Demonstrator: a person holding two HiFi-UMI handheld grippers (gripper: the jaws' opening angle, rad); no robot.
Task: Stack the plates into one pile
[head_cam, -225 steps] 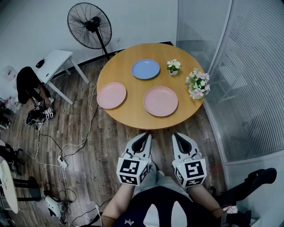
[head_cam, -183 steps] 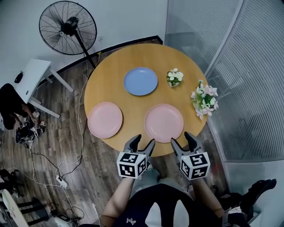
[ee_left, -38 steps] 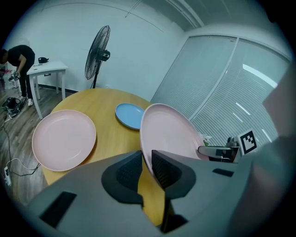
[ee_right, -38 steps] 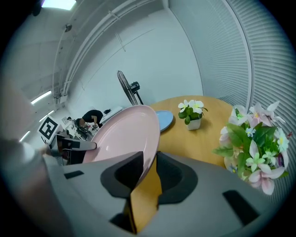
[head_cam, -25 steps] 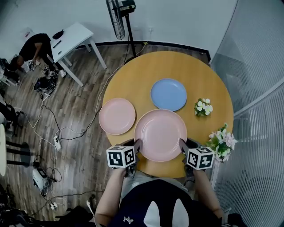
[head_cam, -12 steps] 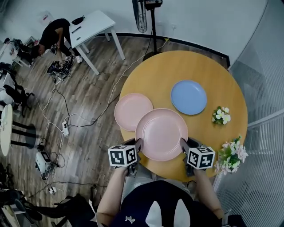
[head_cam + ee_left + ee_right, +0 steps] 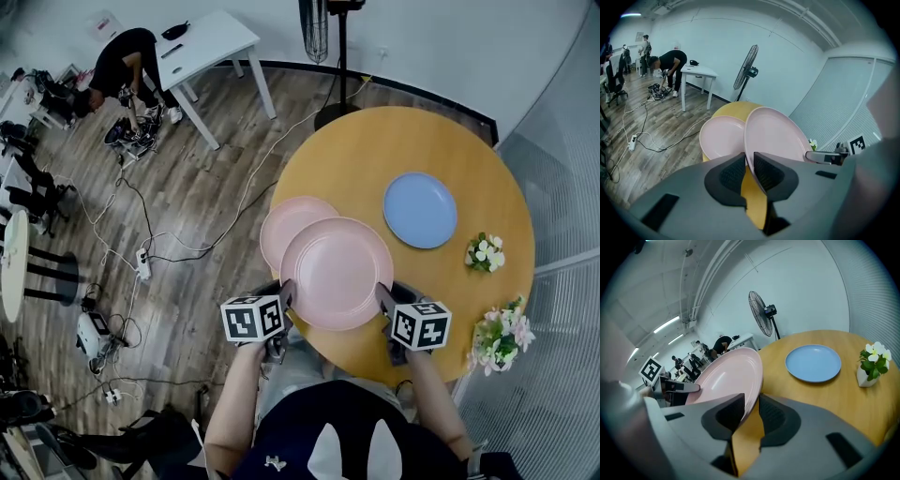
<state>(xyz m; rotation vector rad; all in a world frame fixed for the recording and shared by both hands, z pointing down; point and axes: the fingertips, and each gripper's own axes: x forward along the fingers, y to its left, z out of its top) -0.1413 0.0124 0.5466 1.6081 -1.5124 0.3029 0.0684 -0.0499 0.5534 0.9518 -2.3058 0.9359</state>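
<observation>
Centre frame: held pink plate (image 7: pixel 337 272) clamped at opposite rims by left tool (image 7: pixel 285 292) and right tool (image 7: pixel 382 296) | Left of centre: second pink plate (image 7: pixel 287 217) half hidden beneath it | Right: blue plate (image 7: pixel 420 210) unobscured on table (image 7: pixel 366 141)

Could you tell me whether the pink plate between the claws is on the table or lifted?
Lifted: the left claw and right claw grip the held plate by its rim, overlapping the second pink plate.
</observation>
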